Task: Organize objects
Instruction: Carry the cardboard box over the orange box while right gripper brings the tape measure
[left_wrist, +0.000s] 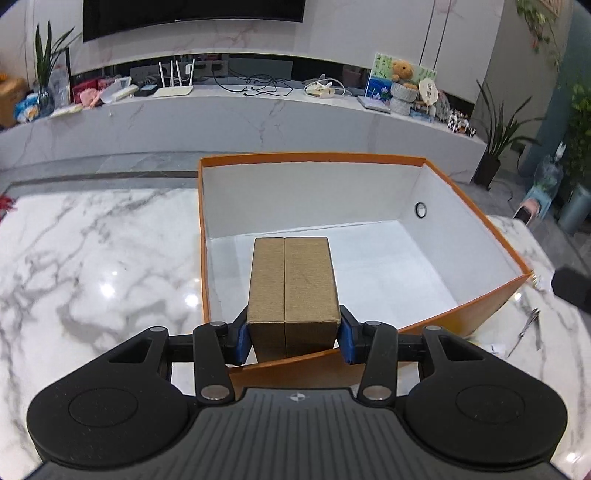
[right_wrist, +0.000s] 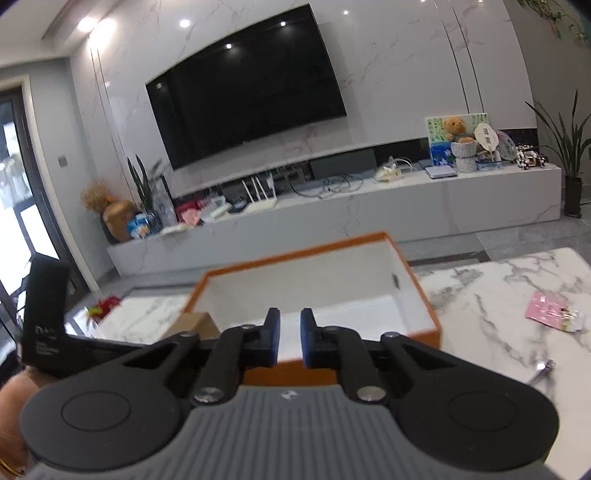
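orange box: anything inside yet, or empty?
Empty so far. The orange box shows bare white floor; the brown box sits clamped in the left gripper above its near wall, not set down.

A: What colours are showing?
B: A golden-brown ribbed box (left_wrist: 293, 280) is sitting against an orange box (left_wrist: 480, 314) with a white inside. The surface (left_wrist: 92, 258) is showing white marble with grey veins.

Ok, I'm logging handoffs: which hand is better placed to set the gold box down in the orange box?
Left. The left gripper already clamps the gold box over the orange box, above its white floor. The right gripper is shut on nothing, outside the near wall.
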